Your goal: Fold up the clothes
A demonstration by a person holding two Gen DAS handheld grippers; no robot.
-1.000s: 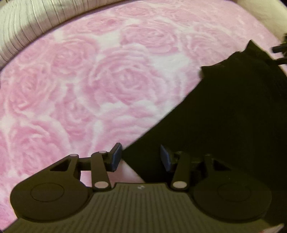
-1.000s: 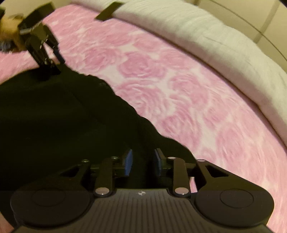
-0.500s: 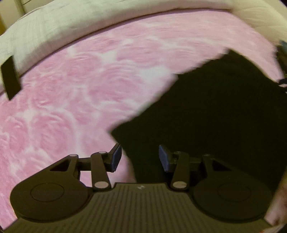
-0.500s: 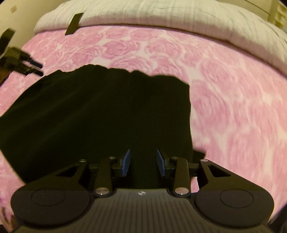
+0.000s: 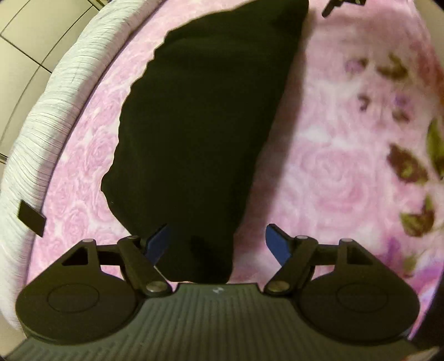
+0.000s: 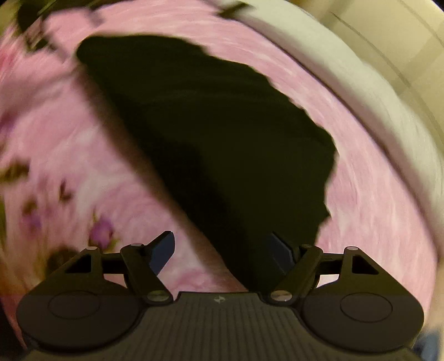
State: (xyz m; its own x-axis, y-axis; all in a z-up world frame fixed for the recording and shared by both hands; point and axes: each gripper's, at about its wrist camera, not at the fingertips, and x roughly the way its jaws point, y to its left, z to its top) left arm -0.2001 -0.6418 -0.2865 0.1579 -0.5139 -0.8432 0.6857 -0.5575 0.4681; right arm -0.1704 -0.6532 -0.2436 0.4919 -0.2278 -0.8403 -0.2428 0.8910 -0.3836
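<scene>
A black garment (image 5: 205, 116) lies folded in a long shape on the pink rose-patterned blanket (image 5: 333, 172). My left gripper (image 5: 217, 244) is open over its near end, with cloth lying between the spread blue pads and nothing gripped. The right gripper's tip shows at the far end of the garment (image 5: 342, 3). In the right wrist view the garment (image 6: 222, 133) stretches away from my right gripper (image 6: 222, 250), which is open with the cloth's near end between the pads. That view is blurred by motion.
A white ribbed mattress edge (image 5: 47, 105) with a small black tag (image 5: 31, 218) runs along the left; it also shows in the right wrist view (image 6: 374, 91). Beyond it is tiled floor (image 5: 30, 33). The blanket has leaf and flower prints (image 5: 410, 172) on the right.
Both grippers have opened wide and let go of the garment. The garment, earlier spread wide, now lies as a narrower folded shape. Both cameras have swung round to look along it.
</scene>
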